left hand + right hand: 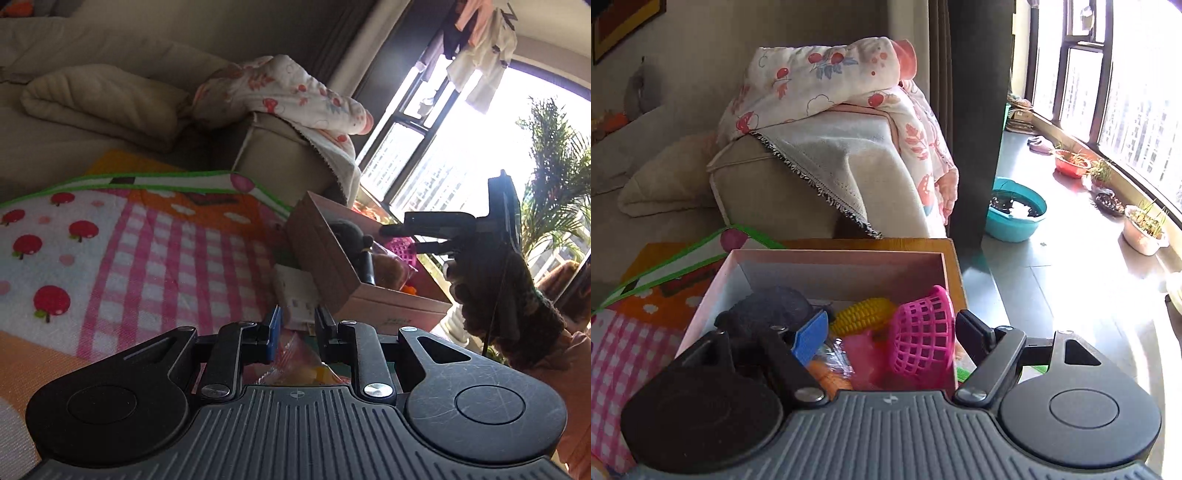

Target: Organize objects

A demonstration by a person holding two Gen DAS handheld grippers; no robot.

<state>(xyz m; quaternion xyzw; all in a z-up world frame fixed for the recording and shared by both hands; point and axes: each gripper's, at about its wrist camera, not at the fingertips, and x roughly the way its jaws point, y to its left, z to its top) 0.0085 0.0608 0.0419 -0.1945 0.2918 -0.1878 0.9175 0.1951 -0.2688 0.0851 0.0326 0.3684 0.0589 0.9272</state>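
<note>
Two claws, one box: sorting nearly at the drop-off

Largest first. Bench [955, 266] with wooden edge carries a checked fruit-print mat [147, 251]; the mat likely serves as the work area for loose items. Pink cardboard box [834, 258] sits at the bench's far corner, open top up, so it reads as the collection bin. Already inside: dark plush toy [775, 306], pink mesh basket [923, 332], toy corn [864, 315], all lying loosely.

Right claw [890, 332] hovers over the box's near rim, jaws spread wide, nothing between them; judged released, possibly just above a drop point.

Left claw [295, 325] sits low over the mat, jaws partly apart, holding nothing. White block-like object [295, 295] lies on the mat just ahead of its tips, beside the box wall; likely the next pick. A crinkly clear packet [295, 365] lies beneath the jaws; contact cannot be told.
</note>
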